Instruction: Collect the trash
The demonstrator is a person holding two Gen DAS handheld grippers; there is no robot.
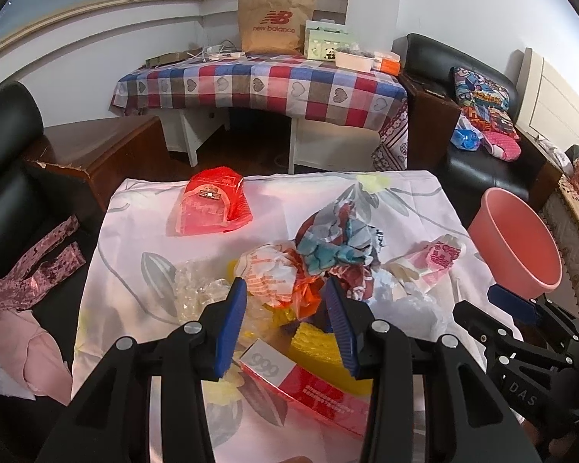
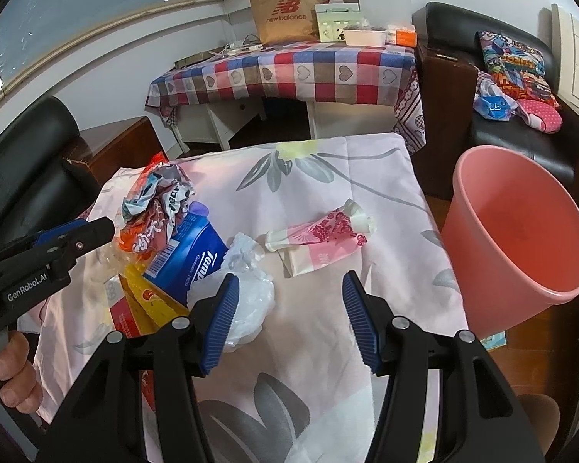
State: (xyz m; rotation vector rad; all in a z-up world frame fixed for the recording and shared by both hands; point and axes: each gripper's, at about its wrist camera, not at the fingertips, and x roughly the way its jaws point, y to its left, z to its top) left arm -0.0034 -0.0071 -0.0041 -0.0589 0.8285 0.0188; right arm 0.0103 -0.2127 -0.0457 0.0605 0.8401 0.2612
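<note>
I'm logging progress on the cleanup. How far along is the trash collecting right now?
Nothing looks done: the pink bin beside the table shows no trash inside. In hand: nothing; the left gripper and the right gripper are both open, hovering over the table. Left: the crumpled wrappers, red bag, pink wrapper, clear plastic bag, blue tissue pack and red box.

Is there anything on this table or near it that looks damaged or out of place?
Yes. The wooden side table at the left has a chipped front edge, pale where the surface broke. Crumpled wrappers litter the flowered cloth, while the pink bin looks empty.
</note>
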